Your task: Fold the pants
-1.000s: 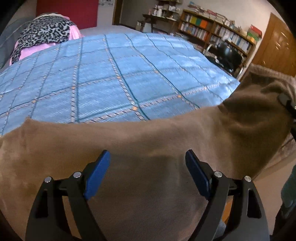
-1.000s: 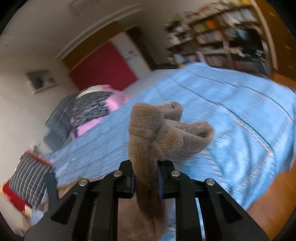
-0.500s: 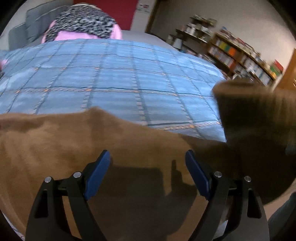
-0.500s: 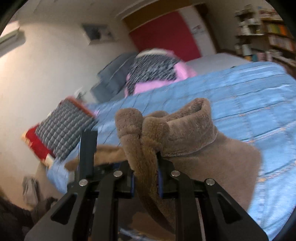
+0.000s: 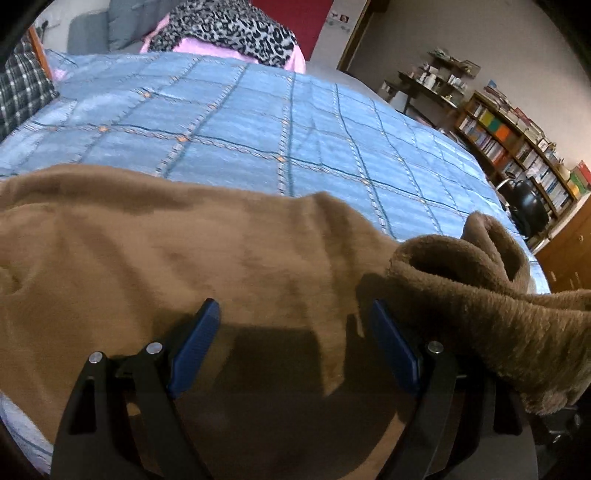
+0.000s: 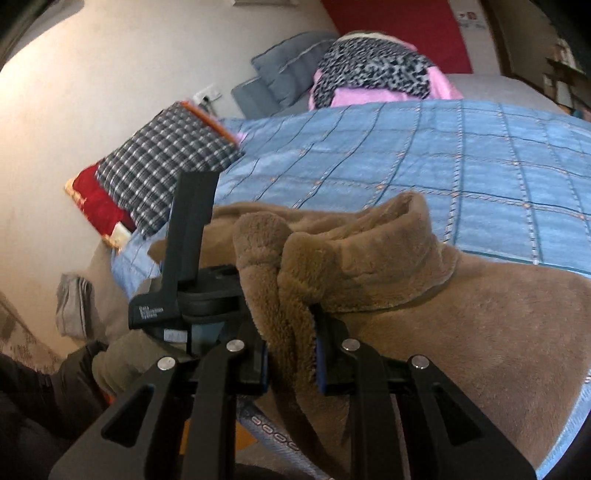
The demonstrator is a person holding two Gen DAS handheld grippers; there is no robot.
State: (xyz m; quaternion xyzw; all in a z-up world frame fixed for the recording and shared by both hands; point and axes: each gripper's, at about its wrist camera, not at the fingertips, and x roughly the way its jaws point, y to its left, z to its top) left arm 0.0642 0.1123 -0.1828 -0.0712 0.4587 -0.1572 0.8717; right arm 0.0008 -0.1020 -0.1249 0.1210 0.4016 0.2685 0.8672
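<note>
The brown fleece pants [image 5: 184, 251] lie spread across the near edge of the bed, on a blue quilted bedspread [image 5: 280, 122] crossed by stitched lines. In the left wrist view the cloth fills the lower half of the frame, from 9 o'clock round to 4 o'clock.

The left tongs [image 5: 291, 332] are spread wide, their blue pads apart, with nothing between them; they hover just above the flat cloth and throw a dark shadow on it. At 3 o'clock of that view a thick rolled part of the pants [image 5: 476, 269] rises above the flat layer and hangs over the right-hand finger of the left tongs.

In the right wrist view the right tongs [image 6: 290, 354] are pressed together on a bunched fold of the pants [image 6: 295, 288], pinching the fuzzy edge upright between the pads. The waistband-like rim curls open toward 1 o'clock, and the rest of the cloth [image 6: 498, 314] spreads away to 4 o'clock over the bedspread [image 6: 461, 155]. The black body of the left tool [image 6: 188, 251] stands at 9 o'clock, just beside the pinched fold.

At the far end of the bed, at 12 o'clock, lies a leopard-print cloth [image 5: 229, 26] over something pink. A checked pillow [image 6: 166, 158] sits at 10 o'clock in the right view. Bookshelves [image 5: 517, 144] line the wall at 2 o'clock in the left view.
</note>
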